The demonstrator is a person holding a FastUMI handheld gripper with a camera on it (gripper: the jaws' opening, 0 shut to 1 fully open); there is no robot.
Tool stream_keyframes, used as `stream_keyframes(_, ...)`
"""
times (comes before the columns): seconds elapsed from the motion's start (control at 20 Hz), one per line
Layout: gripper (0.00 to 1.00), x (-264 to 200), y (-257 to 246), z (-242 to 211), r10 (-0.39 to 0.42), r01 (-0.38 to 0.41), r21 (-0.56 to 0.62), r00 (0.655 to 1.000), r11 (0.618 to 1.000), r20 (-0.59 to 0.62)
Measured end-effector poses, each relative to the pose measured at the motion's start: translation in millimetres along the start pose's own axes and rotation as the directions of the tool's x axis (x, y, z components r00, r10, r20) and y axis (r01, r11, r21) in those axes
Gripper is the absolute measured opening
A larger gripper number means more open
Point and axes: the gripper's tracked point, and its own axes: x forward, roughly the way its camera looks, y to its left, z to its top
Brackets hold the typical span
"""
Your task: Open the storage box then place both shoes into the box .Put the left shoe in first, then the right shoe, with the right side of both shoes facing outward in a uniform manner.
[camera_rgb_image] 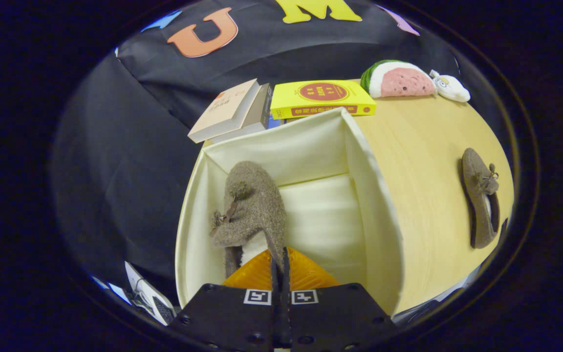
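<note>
- Gripper of mine reaches down into the open storage box, its two fingers pressed together on the heel rim of a brown fuzzy shoe.
- That shoe hangs inside the box near its left wall, toe pointing toward the far wall, with a small bow showing on its left side.
- I see the box's cream fabric lining on all walls and its pale floor bare to the right of the held shoe.
- My second brown shoe lies on the wooden table, well apart from the box to its right, its opening facing the box.
- Beyond the box rest a yellow book and a stack of paler books.
- Farther right, a watermelon plush touches a small white plush toy.
</note>
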Motion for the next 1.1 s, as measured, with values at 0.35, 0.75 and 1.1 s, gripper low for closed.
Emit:
stream_keyframes(0.35,0.02,23.0,7.6,-14.3,-0.046,0.045,-0.048,0.998,0.998,-0.036)
stream_keyframes(0.75,0.42,-8.6,15.9,-13.0,0.066,-0.068,-0.080,0.997,0.994,-0.027)
stream_keyframes(1.1,0.98,-96.4,-5.7,1.1,0.079,-0.053,-0.231,0.991,0.972,0.105)
